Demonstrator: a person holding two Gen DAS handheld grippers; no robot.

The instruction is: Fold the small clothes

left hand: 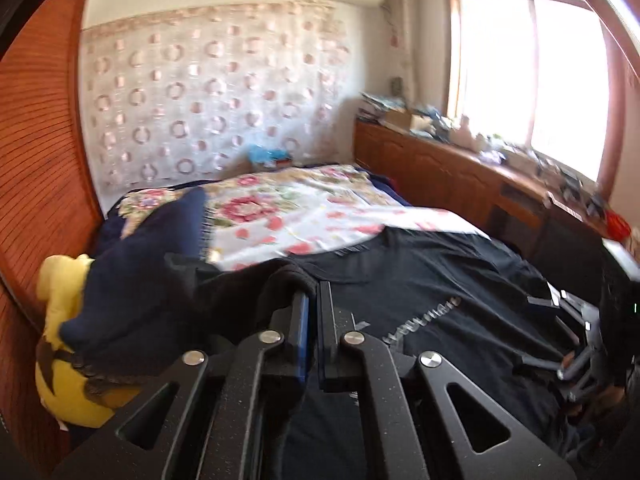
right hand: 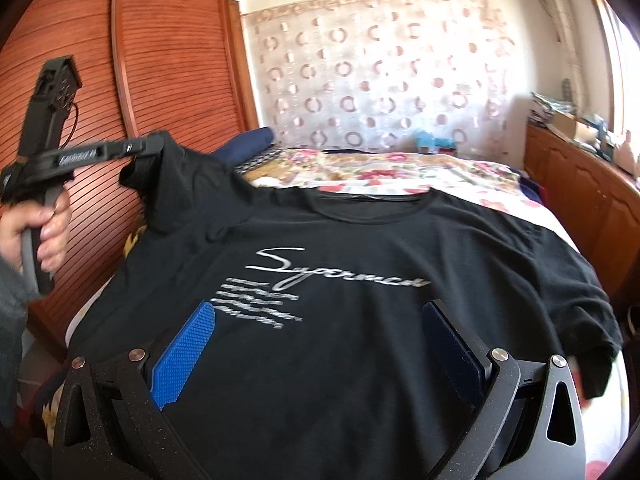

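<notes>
Clamped on black T-shirt (right hand: 360,280) sleeve (right hand: 176,168) by left gripper (left hand: 314,300), right gripper (right hand: 316,344) spread wide and empty: risk of sleeve slipping free if pulled hard.

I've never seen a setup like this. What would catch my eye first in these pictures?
Probably the black T-shirt with silver script, spread front-up across the near end of the bed. Next, the left gripper, held in a person's hand at the left before the wooden wardrobe, pinching the shirt's sleeve and lifting it off the bed. The right gripper hangs wide open over the shirt's chest.
</notes>
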